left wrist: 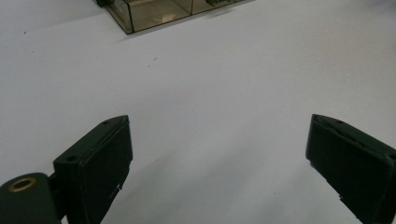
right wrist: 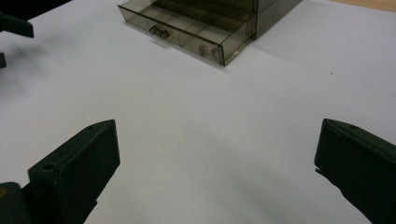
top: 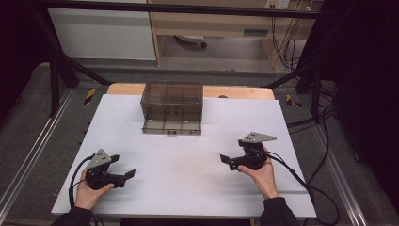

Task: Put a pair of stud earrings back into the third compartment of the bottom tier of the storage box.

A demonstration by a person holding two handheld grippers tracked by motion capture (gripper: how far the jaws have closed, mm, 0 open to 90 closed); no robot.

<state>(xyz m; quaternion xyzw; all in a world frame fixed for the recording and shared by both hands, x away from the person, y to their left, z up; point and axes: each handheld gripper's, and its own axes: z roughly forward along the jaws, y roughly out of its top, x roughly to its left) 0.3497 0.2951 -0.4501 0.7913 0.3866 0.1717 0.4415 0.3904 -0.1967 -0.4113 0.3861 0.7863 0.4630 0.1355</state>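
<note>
Overhead, the left gripper (top: pixel 123 175) and right gripper (top: pixel 228 161) rest low on the white table (top: pixel 188 188), jaws turned inward, the smoky drawer box (top: pixel 172 108) well beyond both. Along the left gripper (left wrist: pixel 217 158), jaws stand wide with nothing between; the box (left wrist: pixel 154 11) sits far ahead. Along the right gripper (right wrist: pixel 217 168), likewise wide and empty, the box (right wrist: pixel 205 28) far ahead.

A lab: black frame rig (top: pixel 56 70) around a white table (top: pixel 188 188) (loose cables (top: pixel 287 42) behind).
</note>
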